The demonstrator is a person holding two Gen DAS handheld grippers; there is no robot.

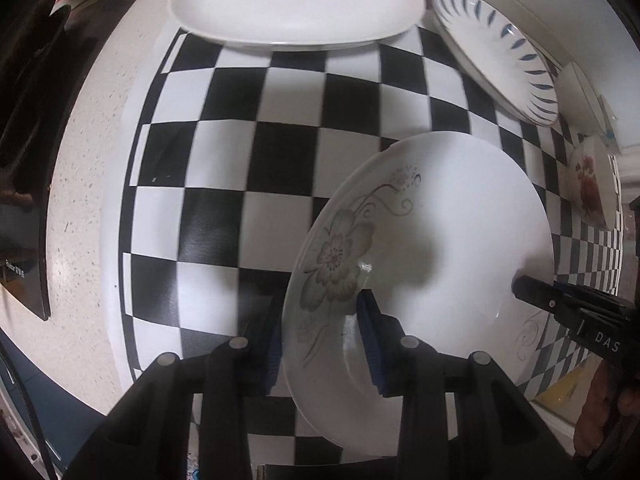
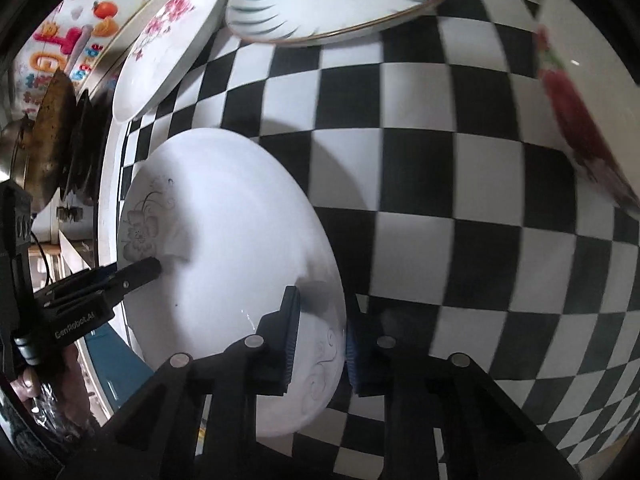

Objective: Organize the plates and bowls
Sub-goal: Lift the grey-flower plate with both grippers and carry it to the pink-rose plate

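A white plate with a grey flower print (image 1: 440,240) is held above the checkered mat (image 1: 240,160) by both grippers. My left gripper (image 1: 320,340) is shut on its near left rim. My right gripper (image 2: 320,344) is shut on the opposite rim, and the plate fills the left of the right wrist view (image 2: 240,260). The right gripper's fingertip (image 1: 528,288) shows at the plate's right edge in the left wrist view. The left gripper's fingertip (image 2: 148,270) shows in the right wrist view.
A pink-flowered white plate (image 1: 296,4) lies at the mat's far edge. A blue-dashed plate (image 1: 496,52) lies at the far right. A red-flowered bowl (image 1: 590,188) sits to the right. A dark stovetop (image 1: 24,120) and a pan (image 2: 52,136) are beyond the speckled counter (image 1: 88,200).
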